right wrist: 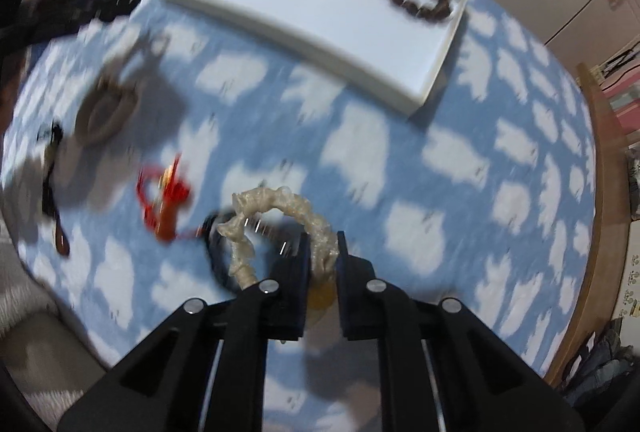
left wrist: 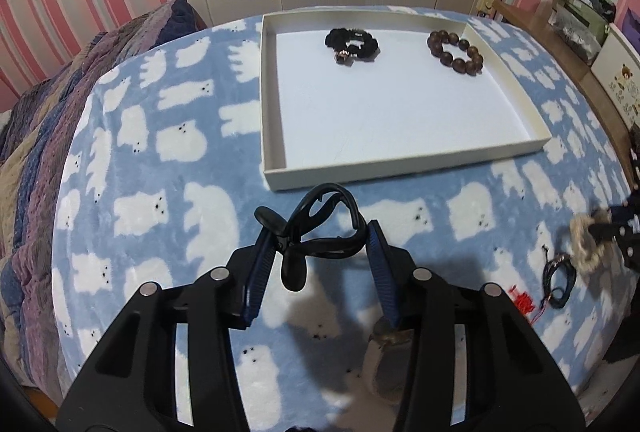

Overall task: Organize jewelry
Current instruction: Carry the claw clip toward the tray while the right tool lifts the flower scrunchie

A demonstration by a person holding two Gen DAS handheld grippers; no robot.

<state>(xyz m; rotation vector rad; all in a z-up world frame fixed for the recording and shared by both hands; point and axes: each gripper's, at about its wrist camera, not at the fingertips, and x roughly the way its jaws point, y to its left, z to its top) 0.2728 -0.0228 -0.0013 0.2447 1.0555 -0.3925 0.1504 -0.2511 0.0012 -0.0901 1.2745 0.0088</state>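
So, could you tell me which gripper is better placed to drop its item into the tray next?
Left, probably: the left gripper, holding the black hair claw, sits just before the white tray's near wall.

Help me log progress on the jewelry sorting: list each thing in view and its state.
left gripper: shut on black hair claw, off the blanket.
right gripper: shut on cream scrunchie.
white tray: open, resting on blanket.
black scrunchie: in tray.
brown bead bracelet: in tray.
red cord charm: loose on blanket.
black cord: loose on blanket.
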